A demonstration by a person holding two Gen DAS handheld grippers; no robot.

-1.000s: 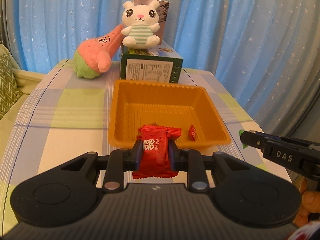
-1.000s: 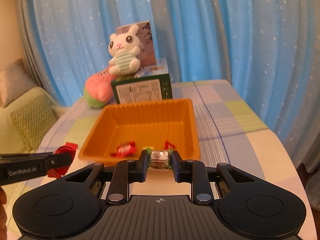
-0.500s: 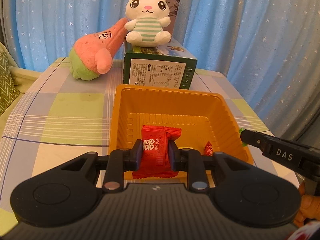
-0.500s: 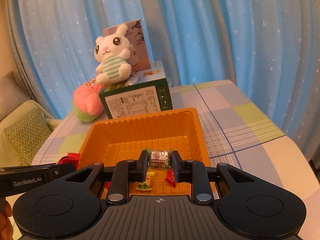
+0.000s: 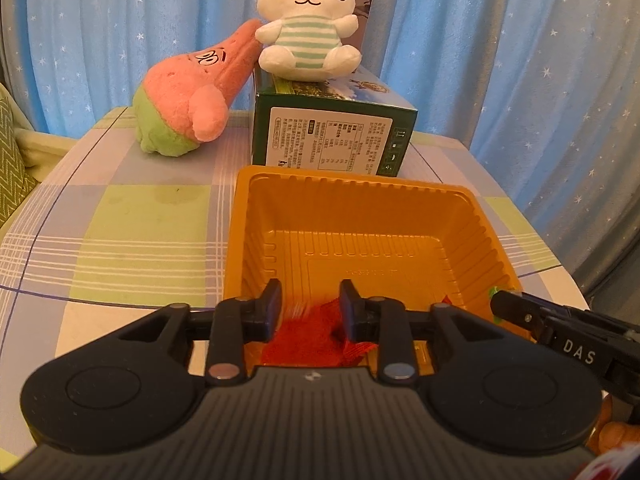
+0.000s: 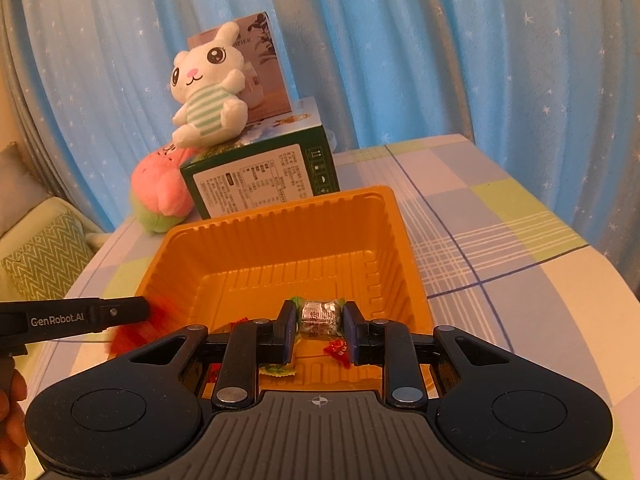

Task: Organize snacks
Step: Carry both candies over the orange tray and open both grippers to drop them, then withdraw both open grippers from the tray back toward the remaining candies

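The left gripper [image 5: 310, 308] stands with its jaws apart, a blurred red snack packet [image 5: 316, 334] below them in the orange tray [image 5: 360, 216]. The right gripper [image 6: 319, 326] is clamped on a silver-wrapped candy [image 6: 320, 317] over the tray's 6 o'clock edge.

Red packet [image 5: 316, 334]: motion-blurred, print unreadable, lower edge hidden behind left gripper [image 5: 310, 306] body.
Tray [image 6: 280, 248] near wall: hidden by right gripper [image 6: 319, 326].
Small sweets [image 6: 276, 370]: partly covered, wrappers illegible.
Green box [image 6: 260, 184] label: text too small.
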